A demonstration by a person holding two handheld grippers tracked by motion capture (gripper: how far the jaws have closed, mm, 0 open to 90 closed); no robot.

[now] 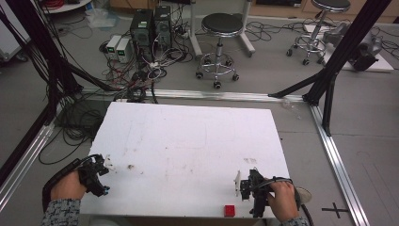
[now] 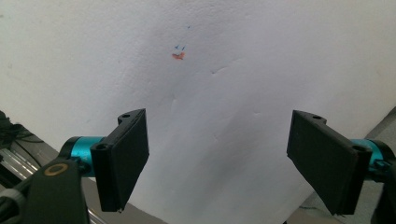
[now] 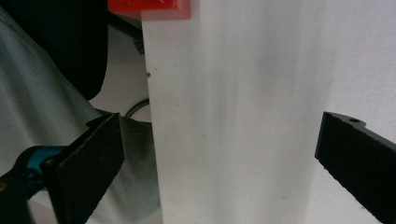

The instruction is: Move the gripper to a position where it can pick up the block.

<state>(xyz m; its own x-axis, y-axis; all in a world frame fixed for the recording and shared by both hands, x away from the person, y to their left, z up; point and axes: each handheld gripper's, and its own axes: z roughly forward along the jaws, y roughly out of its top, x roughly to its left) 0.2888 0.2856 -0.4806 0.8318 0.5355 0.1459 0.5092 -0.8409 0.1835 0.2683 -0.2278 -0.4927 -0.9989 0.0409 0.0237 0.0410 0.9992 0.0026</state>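
While the high view looks down on the white bench (image 1: 188,150), the person's left hand (image 1: 68,186) comes in at the near left corner, holding the left gripper (image 1: 96,174) just over the bench's left edge. The right hand (image 1: 282,197) sits near the near edge toward the right corner, with the right gripper (image 1: 249,186) pointing leftward across the surface. A small red block (image 1: 229,210) lies at the near edge, just beside that gripper on its near left side, apart from it.

Along the left gripper view, the jaws stand wide apart with nothing between them, above bare white surface bearing a small orange and blue mark (image 2: 178,52).

Through the right gripper view, the jaws also stand wide apart and empty; the red block (image 3: 149,8) lies at the bench's edge well ahead of the left jaw.
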